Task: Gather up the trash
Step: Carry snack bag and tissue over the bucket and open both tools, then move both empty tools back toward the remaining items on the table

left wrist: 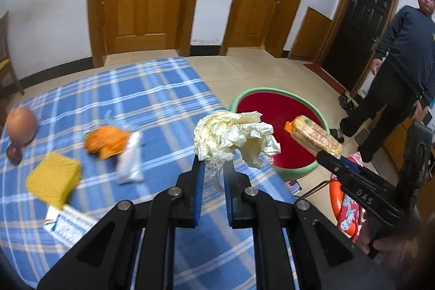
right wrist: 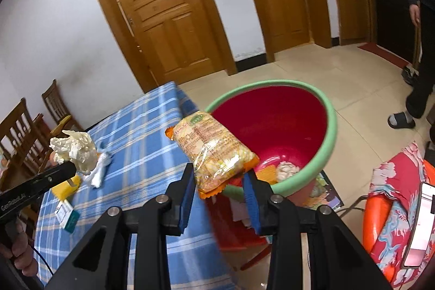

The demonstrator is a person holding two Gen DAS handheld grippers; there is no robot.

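Two blurred table items (left wrist: 111, 143), basin (right wrist: 330, 127) contents partly hidden

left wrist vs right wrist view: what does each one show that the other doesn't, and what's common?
Left wrist only: a brown egg-like ball, orange peel-like scraps on the cloth, and a bystander's whole upper body.

Right wrist only: scraps already lying inside the basin, wooden chairs, and a phone screen at the right edge.

Both: the blue plaid tablecloth, the red basin with green rim, crumpled paper pinched by the left gripper, and the snack packet clamped by the right gripper.
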